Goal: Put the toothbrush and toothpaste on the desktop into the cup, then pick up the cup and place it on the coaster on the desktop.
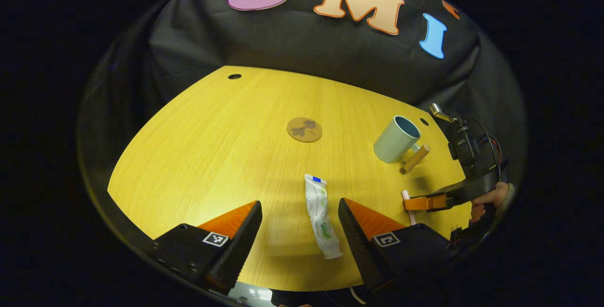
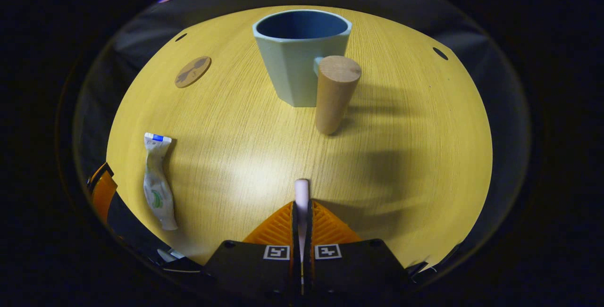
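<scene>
A white toothpaste tube (image 1: 322,216) lies flat on the yellow desktop (image 1: 226,151), between the open fingers of my left gripper (image 1: 300,222), closer to the right finger. My right gripper (image 2: 301,210) is shut on a pale pink toothbrush (image 2: 301,190), whose end pokes out ahead of the fingertips. In the left gripper view that right gripper (image 1: 415,202) sits at the right, held by a hand (image 1: 490,201), with the toothbrush (image 1: 405,196) in it. The light blue cup (image 2: 302,52) with a wooden peg handle (image 2: 334,92) stands upright ahead of the right gripper. The round brown coaster (image 1: 304,129) lies farther back.
The toothpaste tube (image 2: 158,182) lies to the left in the right gripper view, with the coaster (image 2: 192,71) beyond it. Small holes (image 1: 234,76) dot the desktop's far corners. The black cloth wall rises behind the desk, and the desk's near edge runs under my left gripper.
</scene>
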Demonstrator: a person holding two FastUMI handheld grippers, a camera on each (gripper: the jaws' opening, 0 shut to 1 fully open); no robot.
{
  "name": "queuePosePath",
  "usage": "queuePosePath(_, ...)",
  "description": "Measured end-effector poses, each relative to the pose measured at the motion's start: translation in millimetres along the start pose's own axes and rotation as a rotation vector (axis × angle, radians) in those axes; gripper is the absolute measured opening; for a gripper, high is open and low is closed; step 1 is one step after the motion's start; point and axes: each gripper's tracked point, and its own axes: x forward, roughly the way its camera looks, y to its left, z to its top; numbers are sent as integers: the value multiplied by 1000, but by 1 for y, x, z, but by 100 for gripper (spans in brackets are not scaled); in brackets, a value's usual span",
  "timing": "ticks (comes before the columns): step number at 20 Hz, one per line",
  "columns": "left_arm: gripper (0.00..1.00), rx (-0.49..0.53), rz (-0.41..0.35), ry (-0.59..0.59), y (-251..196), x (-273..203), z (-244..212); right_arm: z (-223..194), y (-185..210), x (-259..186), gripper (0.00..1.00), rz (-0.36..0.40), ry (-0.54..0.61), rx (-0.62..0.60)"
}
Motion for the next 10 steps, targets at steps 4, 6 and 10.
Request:
queuePosePath(4,94,13,-18,94,-15,19,-5,-1,-2,-1,4,-2,-10,1)
queuePosePath(6,94,11,-19,133,-20,31,-9,4,-7,-7,4,1,-36,26)
queuePosePath(10,93,12,22,239,-20,47,-14,3,-20,-24,4,13,-69,82)
